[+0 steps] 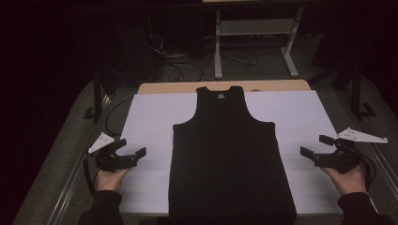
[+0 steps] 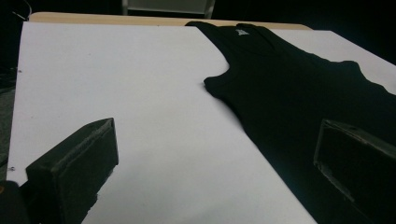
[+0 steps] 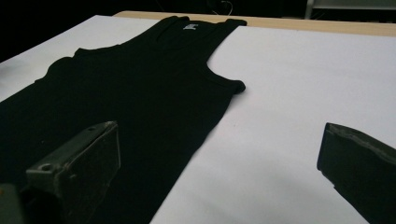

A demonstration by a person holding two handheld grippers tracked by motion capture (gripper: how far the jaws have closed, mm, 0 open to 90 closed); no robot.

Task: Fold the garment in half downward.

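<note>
Both my sets of fingers are spread wide right now and holding nothing. Left gripper sits over the white surface just off the left edge of the tank top, right gripper mirrors it off the right edge — neither one touches the fabric.

The tank top lies flat in the middle of the surface, straps pointing away from me, little white label at the neck. In the left gripper view one finger hangs over bare white and the other over the black cloth; the right gripper view has it the same way, one finger over the top and one over white.

Hard to make out: the hem is cut off at the bottom of the high view, and the room behind the surface is mostly too dark to read — some cables and a pale frame on the floor.
</note>
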